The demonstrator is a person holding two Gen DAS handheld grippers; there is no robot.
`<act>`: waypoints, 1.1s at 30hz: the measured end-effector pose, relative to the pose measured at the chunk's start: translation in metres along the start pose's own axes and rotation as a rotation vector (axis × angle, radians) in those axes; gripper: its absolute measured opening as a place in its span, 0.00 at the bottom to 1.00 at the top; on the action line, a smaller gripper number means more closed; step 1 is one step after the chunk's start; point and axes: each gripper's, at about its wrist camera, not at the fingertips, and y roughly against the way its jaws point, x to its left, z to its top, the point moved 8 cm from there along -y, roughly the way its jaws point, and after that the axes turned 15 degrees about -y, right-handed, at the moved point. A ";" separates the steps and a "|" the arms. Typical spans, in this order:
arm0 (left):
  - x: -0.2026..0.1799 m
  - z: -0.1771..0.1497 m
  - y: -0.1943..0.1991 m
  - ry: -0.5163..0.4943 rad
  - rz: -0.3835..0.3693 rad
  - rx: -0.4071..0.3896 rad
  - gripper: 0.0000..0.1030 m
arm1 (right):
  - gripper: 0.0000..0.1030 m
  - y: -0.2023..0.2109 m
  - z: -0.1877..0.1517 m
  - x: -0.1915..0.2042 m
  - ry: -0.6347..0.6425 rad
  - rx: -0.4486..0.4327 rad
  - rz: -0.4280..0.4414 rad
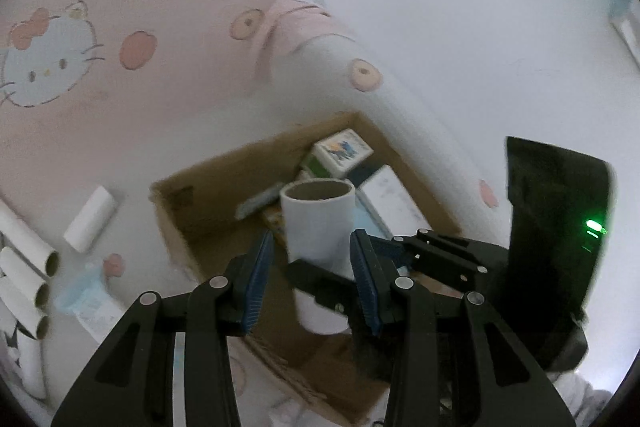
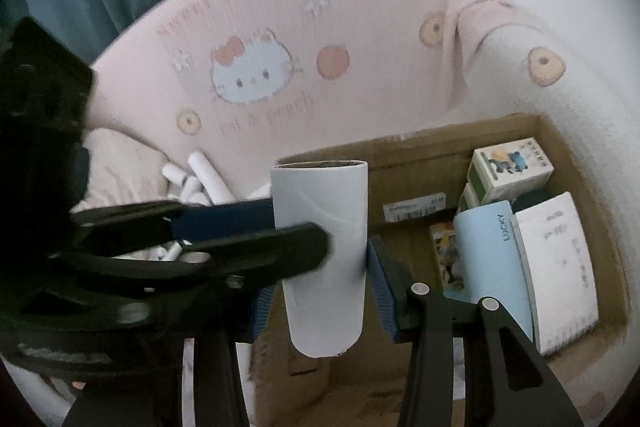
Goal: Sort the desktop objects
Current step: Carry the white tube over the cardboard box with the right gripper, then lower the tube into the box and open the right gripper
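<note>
Left wrist view: the left gripper [image 1: 312, 239] straddles the white cardboard tube [image 1: 318, 215], which stands nearly upright between its blue pads, above the open cardboard box [image 1: 180, 211]. A sliver of gap shows at one pad, so I cannot tell whether the jaws truly pinch. If neither tool grips firmly, the tube could slip and land askew on the things inside the box.

Right wrist view: the right gripper [image 2: 320, 279] brackets the same tube's lower half, pads close on both sides; whether it is clamped I cannot tell. The left gripper reaches across from the side. Two tools pulling differently could crush or twist the thin wall.
</note>
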 end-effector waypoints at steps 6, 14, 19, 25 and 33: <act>0.029 0.000 0.007 0.043 -0.005 -0.052 0.10 | 0.40 -0.042 0.009 -0.012 -0.010 0.120 -0.015; 0.052 0.001 -0.009 0.019 -0.015 -0.010 0.08 | 0.40 -0.092 0.000 -0.014 -0.001 0.293 -0.042; 0.059 0.004 -0.025 -0.014 -0.020 0.060 0.09 | 0.40 -0.130 -0.019 -0.029 -0.015 0.449 -0.135; 0.069 0.006 -0.032 0.021 -0.056 0.079 0.09 | 0.40 -0.157 -0.036 -0.046 -0.053 0.568 -0.164; 0.075 0.011 -0.027 0.011 -0.067 0.067 0.09 | 0.40 -0.183 -0.046 -0.061 -0.124 0.640 -0.158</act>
